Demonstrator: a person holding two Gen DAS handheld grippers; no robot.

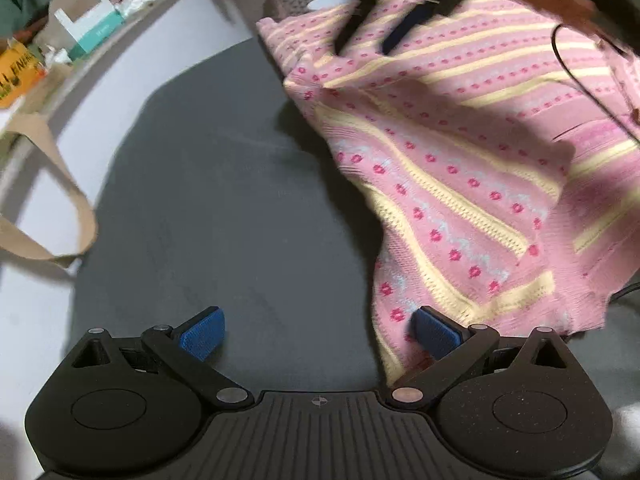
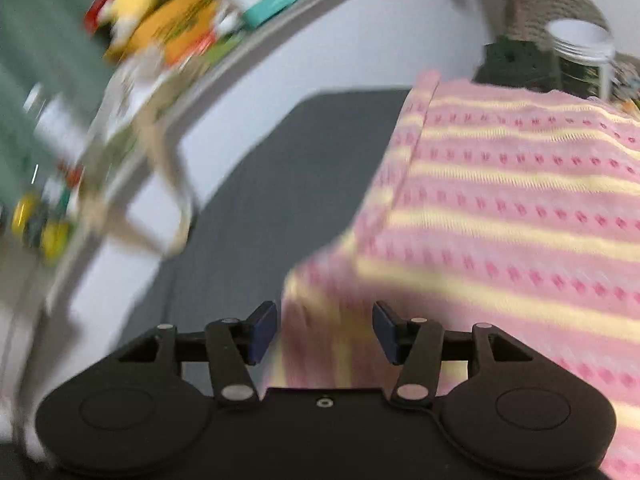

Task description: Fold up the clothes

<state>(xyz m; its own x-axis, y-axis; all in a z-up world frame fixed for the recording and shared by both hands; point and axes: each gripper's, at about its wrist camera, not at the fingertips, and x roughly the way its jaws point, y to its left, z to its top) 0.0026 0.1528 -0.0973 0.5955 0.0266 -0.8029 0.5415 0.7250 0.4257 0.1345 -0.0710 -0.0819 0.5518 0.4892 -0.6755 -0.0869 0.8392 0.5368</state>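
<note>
A pink knit garment (image 1: 460, 152) with yellow stripes and red dots lies rumpled on the dark grey mat (image 1: 224, 200). My left gripper (image 1: 318, 334) is open wide, its right blue pad (image 1: 434, 332) resting over the garment's near edge, its left pad over bare mat. In the right wrist view the same garment (image 2: 500, 216) fills the right half, blurred. My right gripper (image 2: 324, 332) is open, with a fold of the garment's near corner lying between its fingers. At the top of the left wrist view a dark shape, blurred, lies over the cloth.
The mat sits on a white table (image 1: 132, 80). A paper bag handle (image 1: 76, 208) hangs over the left edge. Boxes and packets (image 1: 88, 20) crowd a ledge at the far left. A white stool (image 2: 580, 44) and woven item (image 2: 552, 4) stand beyond the garment.
</note>
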